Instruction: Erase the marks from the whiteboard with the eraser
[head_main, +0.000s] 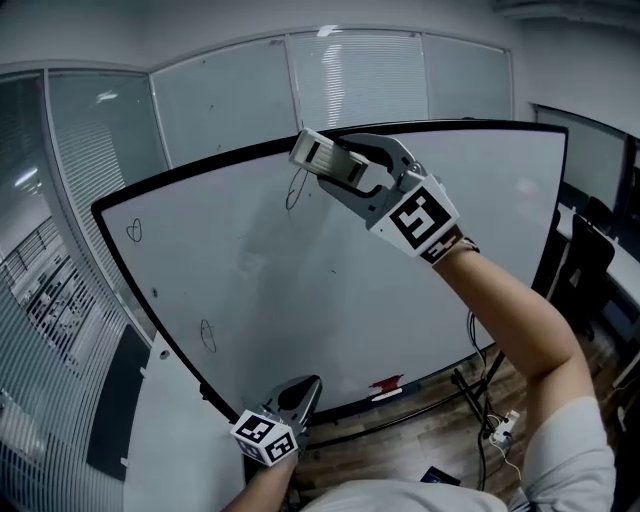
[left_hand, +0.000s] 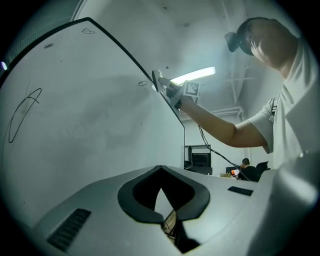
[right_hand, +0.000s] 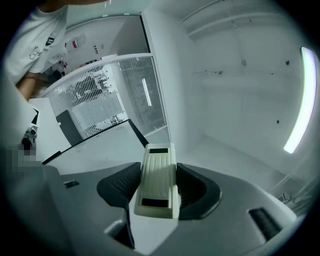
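1. Left gripper (head_main: 303, 388): closest to us and lowest in the head view, held under the bottom edge of the whiteboard (head_main: 300, 290). Its marker cube faces us. Its jaws are brought together at the tips and we see nothing between them.
2. Right gripper (head_main: 335, 165): raised on an outstretched arm (head_main: 510, 310), high above the left gripper and to its right. Its jaws are closed against both sides of the eraser (head_main: 318, 155).
3. Eraser: cream, long and ribbed. It sticks out beyond the right gripper's jaw tips, up at the whiteboard's top edge. We cannot tell whether it touches the board.
4. Whiteboard: black-framed and tilted in the head view. It stands ahead of both grippers, and most of its surface lies between them.
5. Marks, three counted:
   - a thin scribble (head_main: 295, 190) just below the eraser
   - a small loop (head_main: 134, 230) well to the left of the right gripper, near the board's upper left corner
   - a narrow loop (head_main: 207, 335) above and left of the left gripper
6. Red object (head_main: 385, 383): small, lying on the board's ledge just to the right of the left gripper. We cannot tell what it is.
7. Cables (head_main: 490, 420): on the wooden floor under the raised arm.
8. Glass partitions (head_main: 220, 100): behind the board, beyond the right gripper.
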